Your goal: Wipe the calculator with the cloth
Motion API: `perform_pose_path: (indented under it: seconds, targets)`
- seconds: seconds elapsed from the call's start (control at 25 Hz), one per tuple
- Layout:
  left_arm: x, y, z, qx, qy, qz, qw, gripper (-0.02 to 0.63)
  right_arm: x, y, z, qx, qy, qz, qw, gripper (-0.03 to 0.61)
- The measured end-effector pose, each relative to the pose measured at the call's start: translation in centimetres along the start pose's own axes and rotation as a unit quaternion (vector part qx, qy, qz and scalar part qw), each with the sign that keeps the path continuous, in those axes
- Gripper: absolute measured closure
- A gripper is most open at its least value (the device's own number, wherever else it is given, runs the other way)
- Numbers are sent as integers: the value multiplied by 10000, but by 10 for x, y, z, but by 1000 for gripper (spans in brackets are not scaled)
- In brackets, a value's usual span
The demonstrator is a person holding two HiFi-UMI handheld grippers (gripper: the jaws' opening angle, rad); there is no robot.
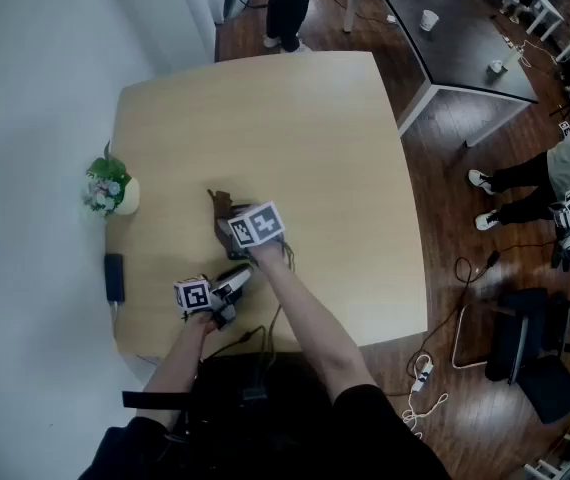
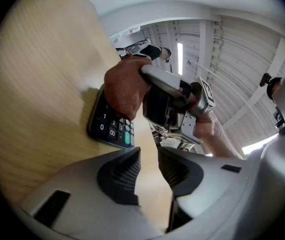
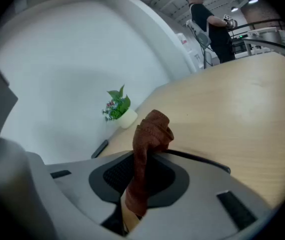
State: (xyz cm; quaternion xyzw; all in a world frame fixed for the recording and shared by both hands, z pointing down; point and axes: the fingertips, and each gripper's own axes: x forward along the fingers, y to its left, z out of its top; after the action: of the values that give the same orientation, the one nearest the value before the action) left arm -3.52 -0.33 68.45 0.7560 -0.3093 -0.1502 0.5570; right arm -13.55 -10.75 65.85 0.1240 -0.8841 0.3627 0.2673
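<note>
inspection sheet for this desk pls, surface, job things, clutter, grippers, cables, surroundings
surface: light wood table, bare over most of its top
job's things: calculator flat on the table, keys up, far end under the brown cloth
clutter: small potted plant; dark flat object by the left edge
grippers: left hand-held gripper open, nothing between its jaws; right hand-held gripper shut on the cloth
cables: black cable at the near edge; white cable on the floor
surroundings: dark table, standing person
</note>
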Motion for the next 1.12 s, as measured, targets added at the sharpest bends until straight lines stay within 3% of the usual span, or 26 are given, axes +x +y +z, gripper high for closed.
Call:
perform_pose_path:
  seconds: [0.2, 0.36, 0.48, 0.6, 0.72, 0.8, 0.96, 1.12]
  targets:
    - [-10, 8, 22, -351, -67, -133, 9993, 515, 0, -27, -21, 224, 389, -598, 9972, 512]
    - [-15, 22, 26, -1004, -231, -209, 9945, 517, -46, -66, -40, 420, 341, -1146, 9919, 511]
    - [-18, 20, 30, -1216, -370, -477, 9907, 529, -89, -91, -50, 560, 277, -1632, 9846, 512]
    - [-21, 17, 35, -1107, -480, -744, 9899, 534, -95, -73, -34, 622, -23, -1391, 9883, 512]
    - [-23, 16, 36, -1082, -568, -861, 9888, 540, -48, -17, -4, 381, -153, -409, 9983, 512]
    - [-24, 16, 35, -1131, -621, -851, 9880, 543, -10, 11, 4, 164, 20, -18, 9999, 512]
    - [-23, 15, 33, -1182, -684, -788, 9875, 543, 23, -1, -12, -21, 599, -347, 9976, 511]
    - [-23, 15, 36, -1112, -660, -813, 9883, 543, -14, -40, -27, 86, 677, -881, 9938, 511]
